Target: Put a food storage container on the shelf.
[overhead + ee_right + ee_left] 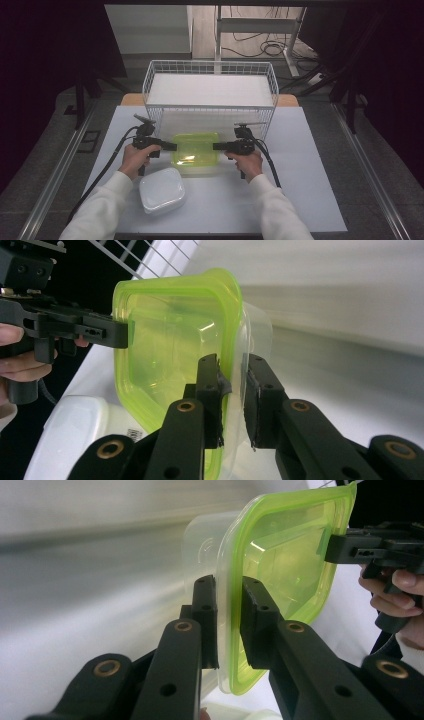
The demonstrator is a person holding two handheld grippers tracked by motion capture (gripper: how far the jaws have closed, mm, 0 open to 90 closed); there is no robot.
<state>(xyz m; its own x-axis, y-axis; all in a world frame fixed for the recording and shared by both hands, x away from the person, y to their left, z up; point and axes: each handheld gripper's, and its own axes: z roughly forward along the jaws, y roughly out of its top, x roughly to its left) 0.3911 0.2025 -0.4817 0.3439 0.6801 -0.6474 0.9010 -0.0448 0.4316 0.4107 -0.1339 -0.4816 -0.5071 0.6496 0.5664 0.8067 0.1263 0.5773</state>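
A clear tub with a translucent green lid sits in the middle of the white table, just in front of the wire basket. My left gripper comes in from the tub's left side. Its pads close on the lid's rim, seen edge-on as the green lid runs between the left gripper jaws. My right gripper meets the tub from the opposite side. There the green lid edge and the clear wall stand pinched in the right gripper. A hand holds each tool.
A white wire basket with a white floor stands directly behind the tub. A closed white container lies at the front left, beside the left forearm. Cables trail from both grippers toward the table's front corners.
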